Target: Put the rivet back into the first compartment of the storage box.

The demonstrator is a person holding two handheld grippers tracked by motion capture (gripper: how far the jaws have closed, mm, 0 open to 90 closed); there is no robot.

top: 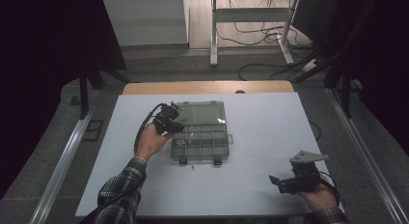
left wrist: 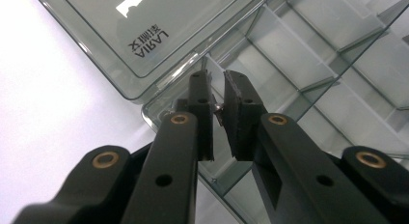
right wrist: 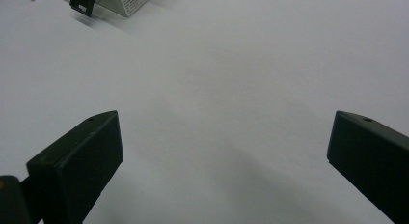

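A small metallic part, probably a screw (left wrist: 218, 108), was pinched between the nearly closed jaws of the left gripper (left wrist: 218, 91). It was tiny and shiny; its exact form could not be resolved. The part hung just above the near-left compartment of the organiser box (top: 200, 143), judged to be the position for dropping it into that compartment.

The box was of smoke-tinted clear plastic, divided by thin walls into rows of compartments. Its lid (top: 200, 113) lay opened flat away from the person, which left every compartment accessible from above; a printed logo showed on it in the left gripper view. Two dark latches stood on the near edge. The box sat near the middle of the desk (top: 260, 185), on its white surface.

A second small part (top: 192, 168) lay on the desk just in front of the box, probably awaiting collection.

The right gripper (top: 277, 181) was held low over the desk, well apart from the box, with jaws wide open and nothing between them, evidently idle.
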